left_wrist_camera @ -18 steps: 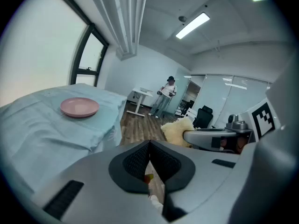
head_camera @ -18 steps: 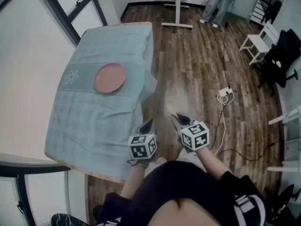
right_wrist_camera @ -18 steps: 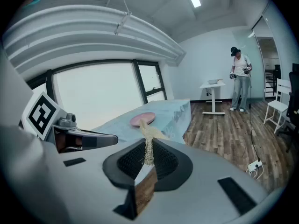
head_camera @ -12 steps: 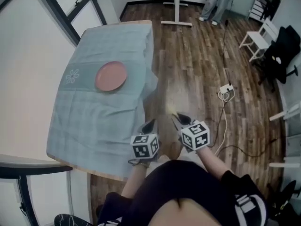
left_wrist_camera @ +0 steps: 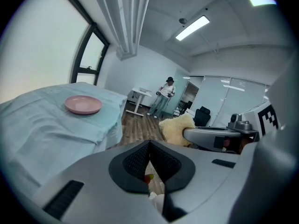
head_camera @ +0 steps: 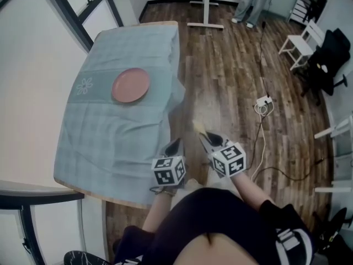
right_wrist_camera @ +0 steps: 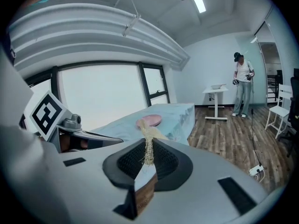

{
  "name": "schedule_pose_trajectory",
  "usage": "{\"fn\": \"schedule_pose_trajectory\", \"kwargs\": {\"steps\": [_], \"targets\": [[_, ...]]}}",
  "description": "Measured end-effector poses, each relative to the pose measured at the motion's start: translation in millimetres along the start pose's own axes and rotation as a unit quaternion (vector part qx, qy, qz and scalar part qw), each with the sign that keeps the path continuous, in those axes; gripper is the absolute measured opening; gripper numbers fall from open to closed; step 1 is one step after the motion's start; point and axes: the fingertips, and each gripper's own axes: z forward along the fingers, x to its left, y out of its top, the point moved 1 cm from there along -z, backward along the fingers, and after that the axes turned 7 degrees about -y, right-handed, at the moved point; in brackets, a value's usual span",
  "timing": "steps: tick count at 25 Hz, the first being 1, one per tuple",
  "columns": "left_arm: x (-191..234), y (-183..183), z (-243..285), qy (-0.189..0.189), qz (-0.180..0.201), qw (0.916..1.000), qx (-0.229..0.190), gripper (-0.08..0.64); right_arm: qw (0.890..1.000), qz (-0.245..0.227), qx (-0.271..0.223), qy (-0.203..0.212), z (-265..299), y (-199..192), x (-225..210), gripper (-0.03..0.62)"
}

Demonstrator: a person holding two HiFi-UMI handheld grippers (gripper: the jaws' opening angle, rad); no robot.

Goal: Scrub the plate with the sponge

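From where I stand, the right gripper [head_camera: 203,135] has its jaws clamped on the yellow sponge [head_camera: 198,127], the left gripper [head_camera: 175,144] has its jaws together on nothing, and the pink plate [head_camera: 130,85] sits well off on the tabletop [head_camera: 110,142], so scrubbing looks not yet begun and the sponge needs carrying over.

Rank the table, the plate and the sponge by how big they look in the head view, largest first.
1. table, by far the largest.
2. plate.
3. sponge: only a small yellow bit shows beyond the right tool that grips it, so its full size is unsure.
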Motion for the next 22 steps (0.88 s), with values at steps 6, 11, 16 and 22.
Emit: {"fn": "schedule_pose_trajectory", "kwargs": {"steps": [6,11,16,22], "targets": [[2,-7,3,0.010,-0.011,0.9999,0.000,0.011,1.000,0.007,-0.003,0.017,0,-2,2,0.038],[18,-1,11,0.034,-0.024,0.9991,-0.006,0.011,0.998,0.000,0.005,0.056,25,4,4,0.038],[34,21,34,0.055,-0.040,0.9975,-0.018,0.011,0.996,-0.005,0.005,0.086,56,25,-12,0.038],[48,63,81,0.075,-0.050,0.9954,-0.034,0.011,0.995,-0.017,0.004,0.096,96,60,-59,0.038]]}}
